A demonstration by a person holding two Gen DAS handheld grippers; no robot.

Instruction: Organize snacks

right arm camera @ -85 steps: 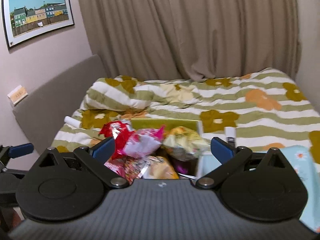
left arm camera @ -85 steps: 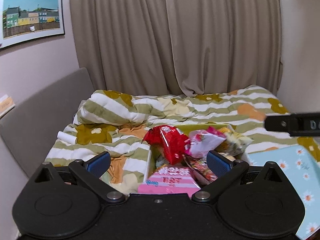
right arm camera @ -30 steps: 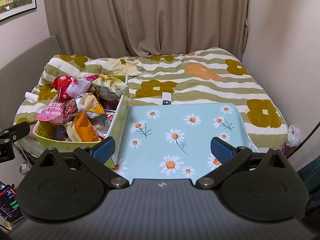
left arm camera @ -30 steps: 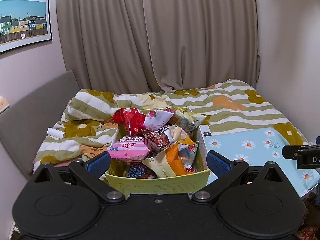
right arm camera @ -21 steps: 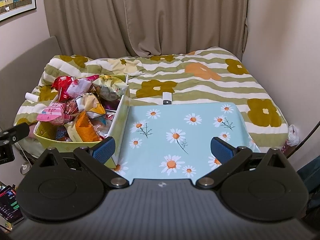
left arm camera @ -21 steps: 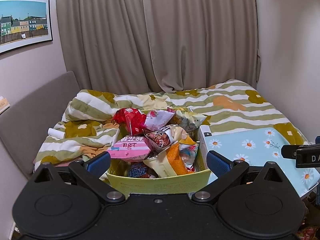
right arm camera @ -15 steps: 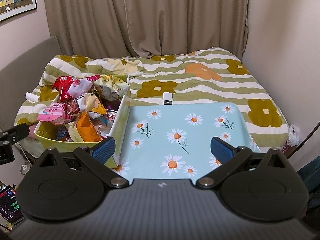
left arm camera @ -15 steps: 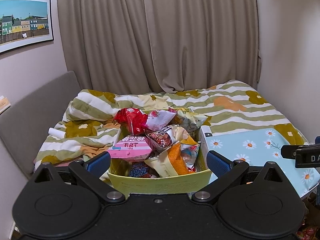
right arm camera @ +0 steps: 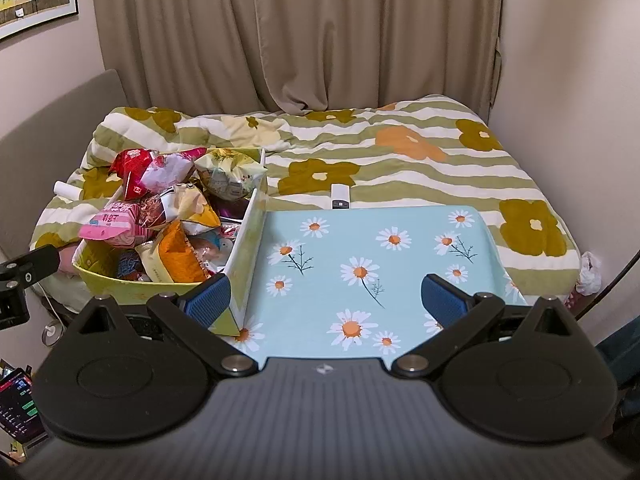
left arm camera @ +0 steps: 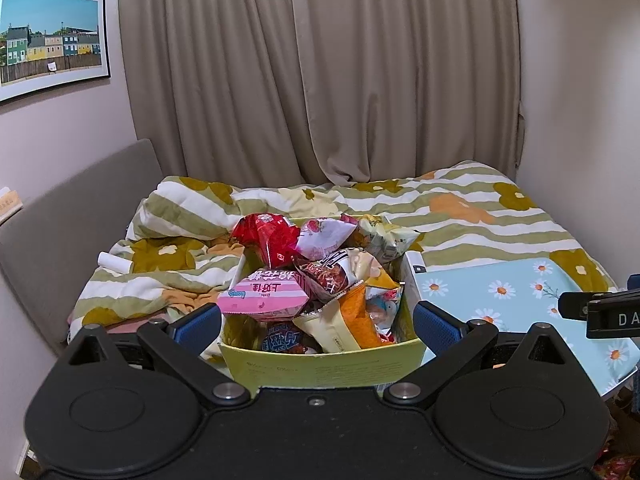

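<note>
Beside the daisy-print blue worktop (right arm camera: pixel 360 248), the heaped yellow cardboard snack box (left arm camera: pixel 320 366) worries me: with both grippers' fingers (left arm camera: pixel 198 326) spread and empty, any nudge could spill the pink packet (left arm camera: pixel 264 296).

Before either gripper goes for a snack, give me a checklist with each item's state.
1. Left gripper open and holding nothing: ok, fingers spread wide.
2. Right gripper open and holding nothing: ok.
3. Yellow-green box in front of the left gripper: ok, its near wall sits between the fingers' line of view.
4. Top snack free to grasp: ok, the pink packet lies on top of the pile, nothing over it.
5. Daisy-print surface bare for sorting: ok; the white remote lies at its far edge, on the blanket.
6. Box stable on the bedding: cannot tell; its underside is hidden.
</note>
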